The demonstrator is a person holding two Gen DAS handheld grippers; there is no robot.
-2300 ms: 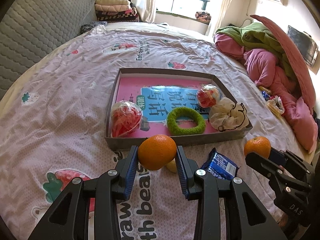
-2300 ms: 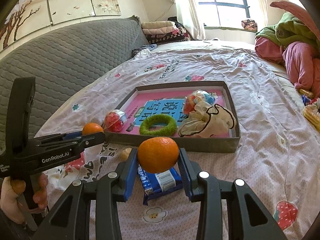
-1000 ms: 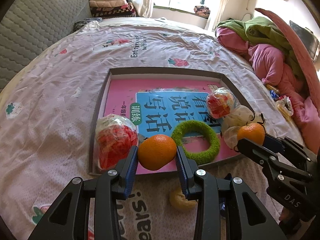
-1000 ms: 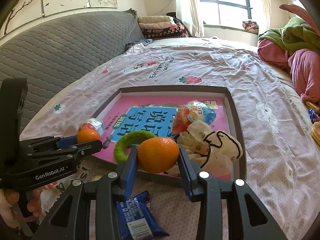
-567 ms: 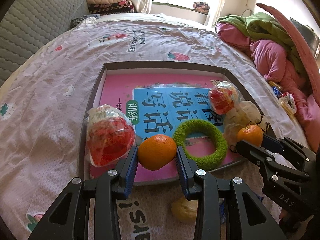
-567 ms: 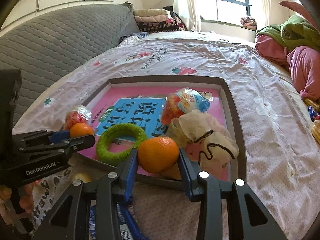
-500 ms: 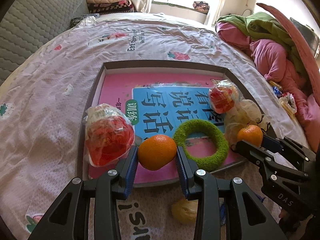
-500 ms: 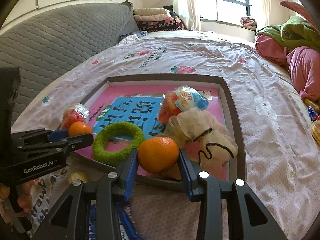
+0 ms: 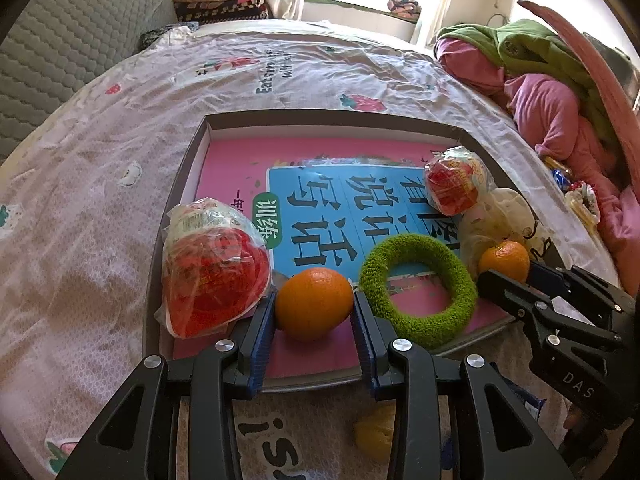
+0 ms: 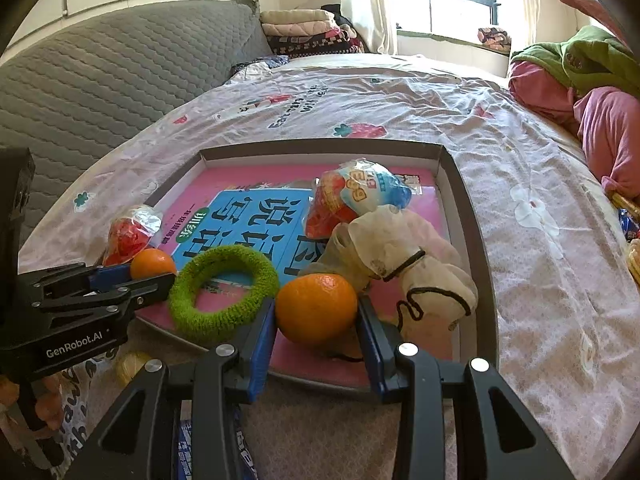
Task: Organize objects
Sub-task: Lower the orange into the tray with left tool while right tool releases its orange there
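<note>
My left gripper (image 9: 314, 314) is shut on an orange (image 9: 314, 307), held low over the near part of the grey box tray (image 9: 188, 168), between a red snack bag (image 9: 212, 276) and a green fuzzy ring (image 9: 416, 284). In the right wrist view my right gripper (image 10: 316, 316) is shut on a second orange (image 10: 316, 306), just over the tray's near edge (image 10: 468, 216) beside a crumpled whitish bag (image 10: 404, 252). Each view shows the other gripper from the side with its orange (image 9: 504, 261) (image 10: 153, 262).
The tray lies on a pink printed bedsheet (image 9: 100, 152) and also holds a second red snack bag (image 9: 452, 188). A yellow lump (image 9: 374, 434) and a blue snack packet (image 10: 192, 440) lie on the sheet near me. Piled bedding (image 9: 552, 92) is at the right; a grey headboard (image 10: 100, 76) at the left.
Both grippers have moved forward and down over the tray's near part, each still carrying its orange. The tray's contents look larger and closer.
</note>
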